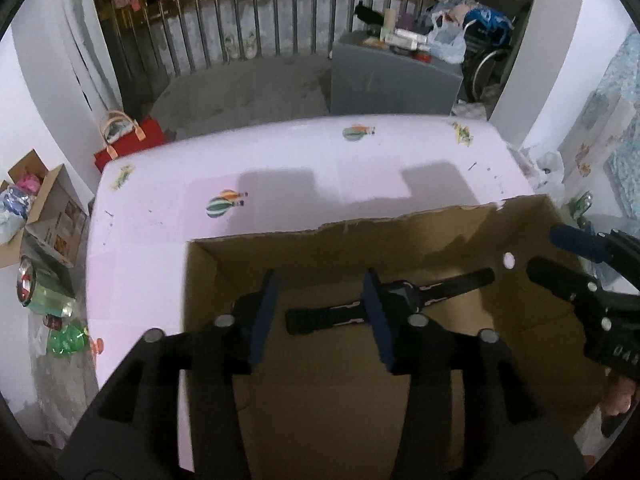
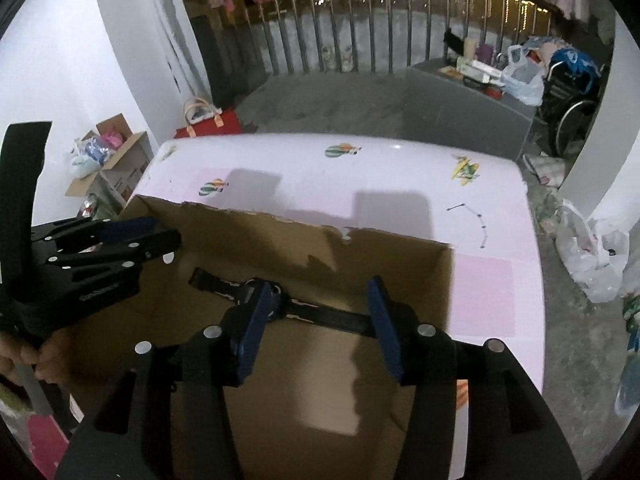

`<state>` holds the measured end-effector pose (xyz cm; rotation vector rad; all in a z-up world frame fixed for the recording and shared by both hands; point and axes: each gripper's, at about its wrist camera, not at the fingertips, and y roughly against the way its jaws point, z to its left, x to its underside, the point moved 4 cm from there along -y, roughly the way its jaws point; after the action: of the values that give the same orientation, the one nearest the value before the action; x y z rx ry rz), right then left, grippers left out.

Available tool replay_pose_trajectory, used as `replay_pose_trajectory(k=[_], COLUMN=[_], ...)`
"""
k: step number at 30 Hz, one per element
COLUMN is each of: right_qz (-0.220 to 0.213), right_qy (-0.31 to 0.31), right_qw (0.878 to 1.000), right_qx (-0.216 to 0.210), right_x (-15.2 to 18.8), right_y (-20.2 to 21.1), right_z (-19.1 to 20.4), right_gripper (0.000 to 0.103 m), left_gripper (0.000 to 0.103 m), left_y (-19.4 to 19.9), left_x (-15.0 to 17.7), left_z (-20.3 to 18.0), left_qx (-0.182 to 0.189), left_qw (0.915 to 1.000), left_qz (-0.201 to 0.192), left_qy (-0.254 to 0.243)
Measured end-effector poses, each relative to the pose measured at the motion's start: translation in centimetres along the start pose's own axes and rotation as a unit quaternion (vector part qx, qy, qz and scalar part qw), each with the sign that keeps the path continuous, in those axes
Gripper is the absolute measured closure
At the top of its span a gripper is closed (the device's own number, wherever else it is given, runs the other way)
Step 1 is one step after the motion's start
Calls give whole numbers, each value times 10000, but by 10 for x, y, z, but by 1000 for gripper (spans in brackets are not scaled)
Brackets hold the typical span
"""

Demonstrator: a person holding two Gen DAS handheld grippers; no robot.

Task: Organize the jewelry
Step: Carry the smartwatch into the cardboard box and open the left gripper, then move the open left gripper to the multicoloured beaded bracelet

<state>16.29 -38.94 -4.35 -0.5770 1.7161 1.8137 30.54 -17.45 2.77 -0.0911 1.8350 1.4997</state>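
Both wrist views look down into an open cardboard box that stands on a pale pink surface printed with small balloon and plane motifs.

Left wrist view: your left tool hangs over the box with its blue-padded fingers spread wide and nothing between them. A black wristwatch lies flat on the box floor, its strap stretched out towards the far right corner. The right-hand pad overlaps the watch case in this view; whether it touches cannot be told. Your right tool enters from the right edge above the box's right wall, near a round hole in the cardboard. Its fingers sit in a narrow gap, and they appear to hold nothing.

Right wrist view: your right tool also stands wide over the box, pads well apart. The wristwatch lies across the box floor beyond the pads, one strap end towards the left wall, the other passing behind the right pad. Your left tool shows at the left edge. A thin dark chain lies on the surface beyond the box's right corner, apart from it.

Beyond the surface: a red handbag on the floor, a railing, and a grey cabinet bearing clutter.
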Motion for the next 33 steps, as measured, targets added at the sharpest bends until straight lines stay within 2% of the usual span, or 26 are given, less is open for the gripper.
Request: replay_pose_trajectory(k=[1, 6, 9, 12, 16, 18, 23, 28, 33], right_qz=[-80, -805, -1204, -1343, -1203, -1020, -274, 213, 571], right_qy=[-11, 35, 90, 109, 72, 26, -74, 29, 56], right_qw=[10000, 9967, 9927, 9909, 9926, 9947, 9992, 9981, 9951], right_qx=[-3, -49, -12, 68, 162, 136, 289, 580, 803], right_x=[1, 17, 38, 66, 106, 125, 174, 198, 209], right_y=[7, 68, 104, 127, 136, 131, 91, 61, 37], right_z=[-1, -6, -6, -3, 7, 13, 24, 25, 17], right_gripper=[50, 33, 25, 19, 12, 10, 9, 9, 9], left_gripper=[57, 35, 26, 22, 21, 21, 20, 18, 10], left_y=[11, 86, 132, 159, 165, 152, 95, 51, 44], left_x=[1, 22, 50, 91, 145, 177, 225, 252, 263], left_z=[2, 16, 33, 52, 73, 76, 62, 53, 47], left_qx=[27, 99, 69, 16, -197, -301, -184, -117, -277], left_qw=[9999, 9959, 9905, 9870, 9841, 9846, 9920, 9913, 9933], left_qz=[-111, -890, -1341, -1497, -1378, -1087, -167, 317, 185], left_qy=[9, 85, 282, 587, 1101, 1339, 1240, 1275, 1106])
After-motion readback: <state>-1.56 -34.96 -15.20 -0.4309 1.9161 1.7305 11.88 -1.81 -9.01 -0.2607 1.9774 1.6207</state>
